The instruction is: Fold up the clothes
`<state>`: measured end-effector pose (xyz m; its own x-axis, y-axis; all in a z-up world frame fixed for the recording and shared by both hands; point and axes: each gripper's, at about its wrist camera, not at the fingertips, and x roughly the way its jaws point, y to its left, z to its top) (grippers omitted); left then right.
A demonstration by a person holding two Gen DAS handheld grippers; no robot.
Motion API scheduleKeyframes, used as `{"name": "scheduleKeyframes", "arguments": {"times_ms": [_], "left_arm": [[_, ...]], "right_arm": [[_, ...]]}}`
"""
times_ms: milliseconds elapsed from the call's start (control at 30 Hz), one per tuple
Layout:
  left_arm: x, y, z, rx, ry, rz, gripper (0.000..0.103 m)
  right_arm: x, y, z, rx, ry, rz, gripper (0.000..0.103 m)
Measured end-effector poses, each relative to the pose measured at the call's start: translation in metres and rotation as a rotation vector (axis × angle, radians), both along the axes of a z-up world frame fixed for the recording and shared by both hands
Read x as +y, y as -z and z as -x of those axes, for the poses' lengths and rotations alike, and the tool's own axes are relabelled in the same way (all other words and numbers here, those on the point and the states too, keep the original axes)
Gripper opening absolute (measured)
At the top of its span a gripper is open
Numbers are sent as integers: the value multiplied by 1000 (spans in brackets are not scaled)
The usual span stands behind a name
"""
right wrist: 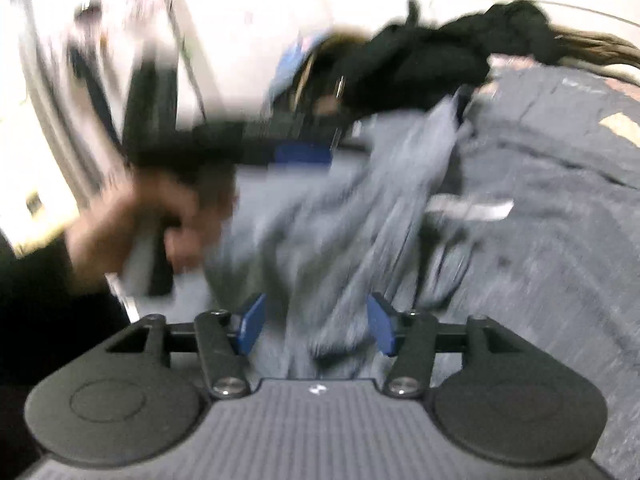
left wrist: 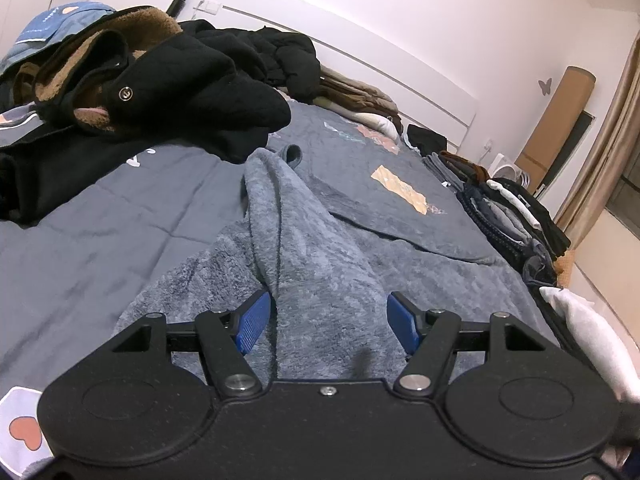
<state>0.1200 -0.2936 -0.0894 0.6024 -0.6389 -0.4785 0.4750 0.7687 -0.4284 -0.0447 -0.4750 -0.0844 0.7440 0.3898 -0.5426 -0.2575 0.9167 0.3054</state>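
Note:
A grey-blue fleece garment (left wrist: 312, 240) lies rumpled on the bed, with a raised fold running away from me. In the left wrist view, my left gripper (left wrist: 329, 320) is open, its blue pads (left wrist: 254, 322) wide apart on either side of that fold. The right wrist view is badly motion-blurred. In it, my right gripper (right wrist: 316, 324) is also open, and the same garment (right wrist: 340, 208) bunches between its fingers. The left gripper (right wrist: 304, 154) shows there too, held by a hand (right wrist: 140, 216) over the garment's far part.
A heap of black and brown clothes (left wrist: 160, 80) fills the bed's far left. Folded dark clothes (left wrist: 500, 208) are stacked along the right edge, with a white cushion (left wrist: 592, 332) nearer. The dark blue sheet (left wrist: 100, 220) lies bare on the left.

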Motion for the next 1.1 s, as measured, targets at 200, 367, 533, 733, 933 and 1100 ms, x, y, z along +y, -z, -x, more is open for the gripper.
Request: {"name": "scheduleKeyframes", "arguments": {"times_ms": [200,367,533,733,933,1100], "left_arm": [[0,0,-1,4,0,5,64],[1,0,-2,11,-1,15,64],[2,1,-5,27,-3,29,64],[3,1,-5,34,2,37,64],[5,1,-6,42,-5,48,64],[3,0,-4,38,-1,46,64]], "right_arm": [[-37,10,-35,52,231,51,56],[-27,51,-66,224,233,28,56],[-8,61,-77,236,191,93,50],[3,58,-81,218,183,186,13],[-3,36,-73,143,239,199,9],[-18,17,-63,82,307,193,0]]}}
